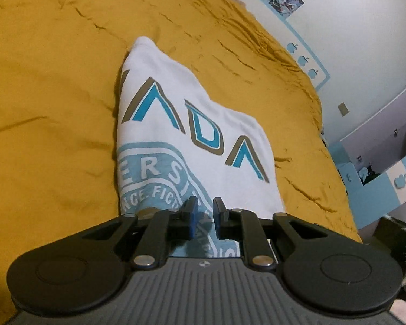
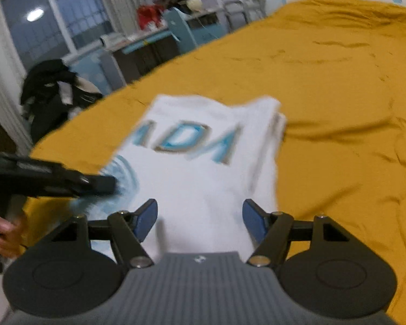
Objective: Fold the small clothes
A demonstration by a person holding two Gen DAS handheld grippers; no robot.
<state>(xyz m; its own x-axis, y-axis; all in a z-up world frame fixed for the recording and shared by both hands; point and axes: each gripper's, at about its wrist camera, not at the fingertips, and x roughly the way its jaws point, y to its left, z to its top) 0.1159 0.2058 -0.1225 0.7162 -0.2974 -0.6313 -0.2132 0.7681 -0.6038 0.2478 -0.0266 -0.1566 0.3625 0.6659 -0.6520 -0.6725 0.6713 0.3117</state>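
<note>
- Mustard-yellow bedspread point(image 1: 54, 94) is covering the bed, creased all over, and is filling most of both views.
- Lying on it, near the middle, is a folded white T-shirt point(image 1: 181, 124) printed with teal and tan letters and a pale blue round emblem.
- Left tongs point(image 1: 203, 216) are hovering over the shirt's near edge, above the emblem; their jaws are standing close together with a narrow gap, and whether cloth is pinched between them cannot be told.
- Right tongs point(image 2: 200, 219) are standing released and wide over the shirt's near white edge, pads not pressing on it.
- A hand point(image 2: 2, 233) is gripping the left tool's handle at the left edge of the right wrist view.
- Beyond the bed, a white wall with blue trim point(image 1: 365, 27), a dark window point(image 2: 40, 27), cluttered shelves point(image 2: 176, 0) and a heap of dark clothes point(image 2: 54, 86) are showing.
</note>
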